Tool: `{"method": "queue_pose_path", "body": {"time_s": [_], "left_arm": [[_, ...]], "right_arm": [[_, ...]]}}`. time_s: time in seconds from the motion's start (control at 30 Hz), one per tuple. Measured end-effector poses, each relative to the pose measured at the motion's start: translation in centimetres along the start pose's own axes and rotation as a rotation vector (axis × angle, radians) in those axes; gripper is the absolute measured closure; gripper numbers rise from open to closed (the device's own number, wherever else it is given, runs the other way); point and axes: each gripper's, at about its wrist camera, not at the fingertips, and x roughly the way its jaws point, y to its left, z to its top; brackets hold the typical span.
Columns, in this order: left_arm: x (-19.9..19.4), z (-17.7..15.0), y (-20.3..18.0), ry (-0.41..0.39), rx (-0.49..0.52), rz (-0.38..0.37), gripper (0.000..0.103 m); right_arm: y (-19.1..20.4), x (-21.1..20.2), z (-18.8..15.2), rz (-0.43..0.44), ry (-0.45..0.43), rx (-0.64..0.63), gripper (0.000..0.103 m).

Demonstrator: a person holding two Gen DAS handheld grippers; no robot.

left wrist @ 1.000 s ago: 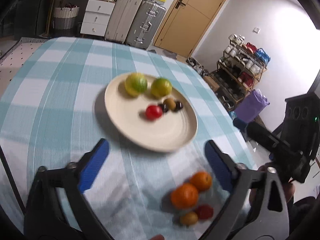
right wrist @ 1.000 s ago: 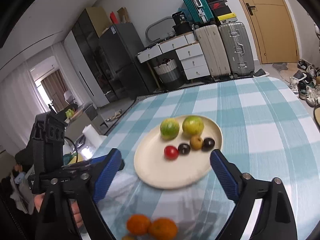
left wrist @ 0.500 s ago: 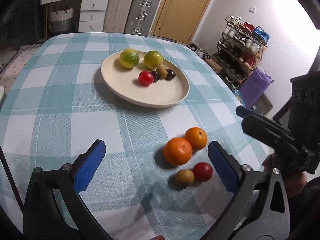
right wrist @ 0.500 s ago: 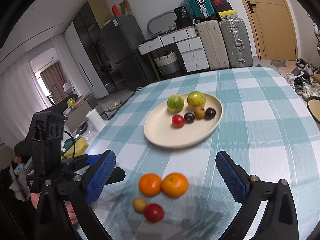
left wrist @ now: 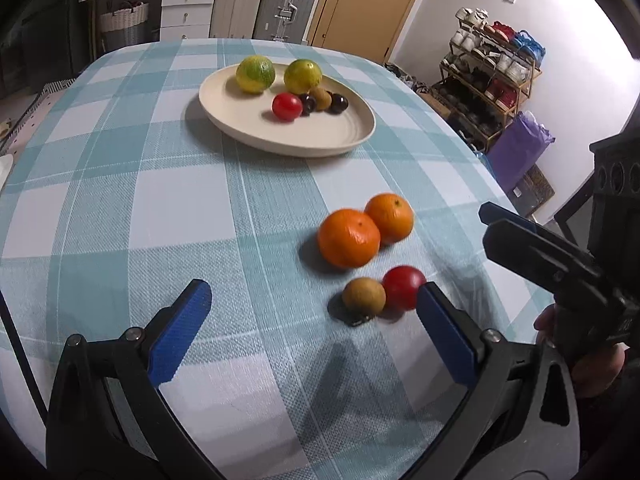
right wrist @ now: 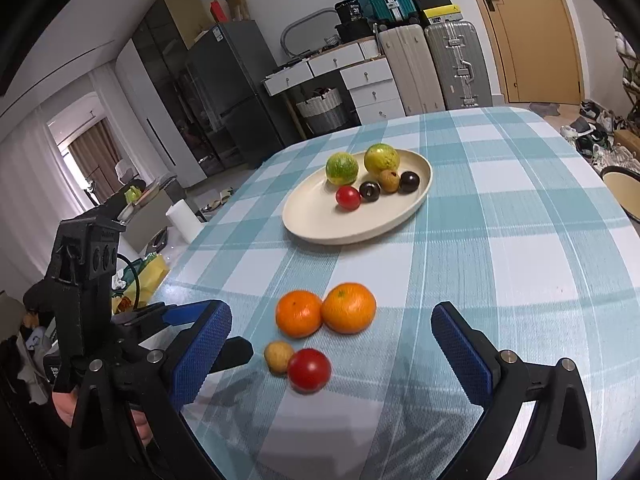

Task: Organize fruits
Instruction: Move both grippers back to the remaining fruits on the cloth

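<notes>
On the checked tablecloth (left wrist: pixel 160 208), the cream plate (left wrist: pixel 344 136) is the thing everything else sits around, and it now lies farther from both tools than a second ago: the two claws have drawn back from it toward the near edge of the table, so the loose fruit has come fully between their fingers. I read that as a move from looking over the plate to lining up a first pick.

The left gripper (left wrist: pixel 316 332) stands wide apart and carries nothing. The right gripper (right wrist: pixel 332 348) is spread just as wide, also with nothing in it.

Well short of the plate, on bare cloth, two oranges touch: the larger orange (left wrist: pixel 349 237) and the second orange (left wrist: pixel 390 218) just behind it. Nearer the claws than those, and farther again from the plate, the red tomato (left wrist: pixel 403 286) rests against a small brown fruit (left wrist: pixel 363 296).

Inside the plate, along its far side, are two green-yellow citrus (left wrist: pixel 256 74), then a red tomato on the plate (left wrist: pixel 287 106), two dark plums (left wrist: pixel 338 103) and another small brown fruit between them. The near half of the plate is bare, room enough, I would judge, for the four loose pieces.
</notes>
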Motion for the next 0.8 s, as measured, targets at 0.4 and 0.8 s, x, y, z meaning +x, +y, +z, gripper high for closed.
{"method": "queue_pose_path", "body": {"time_s": [0.4,0.8], "left_arm": [[1.1,-0.7,-2.1,0.021,0.132,0.039,0.017],[1.6,-0.8,-3.1,0.041,0.223,-0.039,0.058]], "right_arm": [[0.1,0.2,-1.7,-0.025,0.029,-0.001,0.001],[-0.8,-0.2,-1.6,-0.036,0.026,0.026,0.001]]}}
